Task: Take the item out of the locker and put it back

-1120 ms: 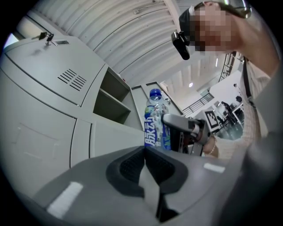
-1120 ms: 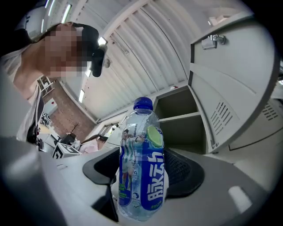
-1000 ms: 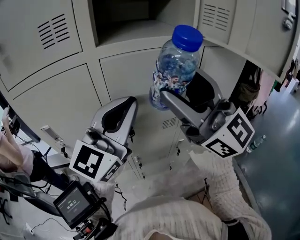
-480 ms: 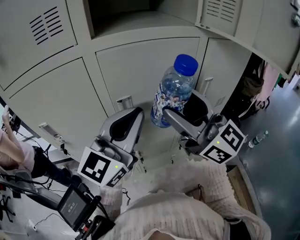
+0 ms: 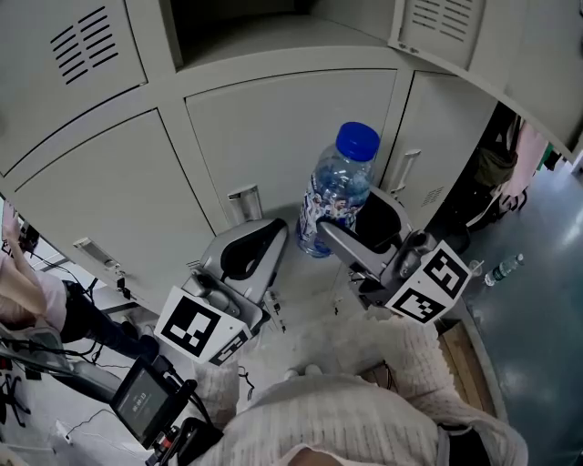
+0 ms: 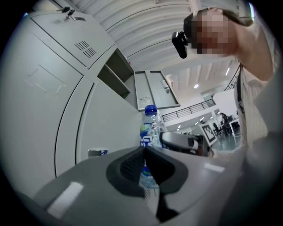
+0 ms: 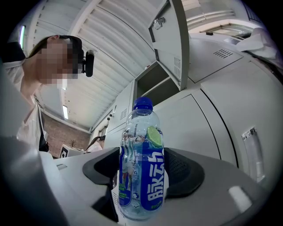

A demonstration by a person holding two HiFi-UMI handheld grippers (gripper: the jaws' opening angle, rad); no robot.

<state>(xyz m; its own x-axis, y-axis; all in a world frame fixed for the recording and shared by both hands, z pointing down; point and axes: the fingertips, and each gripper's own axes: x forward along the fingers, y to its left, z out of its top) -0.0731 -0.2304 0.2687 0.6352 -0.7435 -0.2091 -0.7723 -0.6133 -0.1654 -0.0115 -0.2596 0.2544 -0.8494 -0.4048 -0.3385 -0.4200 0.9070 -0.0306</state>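
A clear water bottle (image 5: 335,196) with a blue cap and blue label stands upright between the jaws of my right gripper (image 5: 344,229), which is shut on its lower body. In the right gripper view the bottle (image 7: 143,167) fills the gap, with both dark pads (image 7: 183,172) pressed to its sides. The bottle is in front of the closed lower locker doors, below the open locker compartment (image 5: 246,23). My left gripper (image 5: 248,253) hangs to the bottle's left, its jaws together and holding nothing. In the left gripper view the bottle (image 6: 150,128) shows beyond that gripper (image 6: 145,152).
Grey locker doors (image 5: 100,209) fill the wall; a latch (image 5: 244,202) sits on the door behind the left gripper. The open compartment's door (image 5: 442,32) swings out at upper right. A small screen device (image 5: 141,400) is at lower left, and a small bottle (image 5: 499,271) lies on the floor at right.
Both grippers have come down, the right one carrying the bottle from the level of the open compartment to in front of the closed doors below it.
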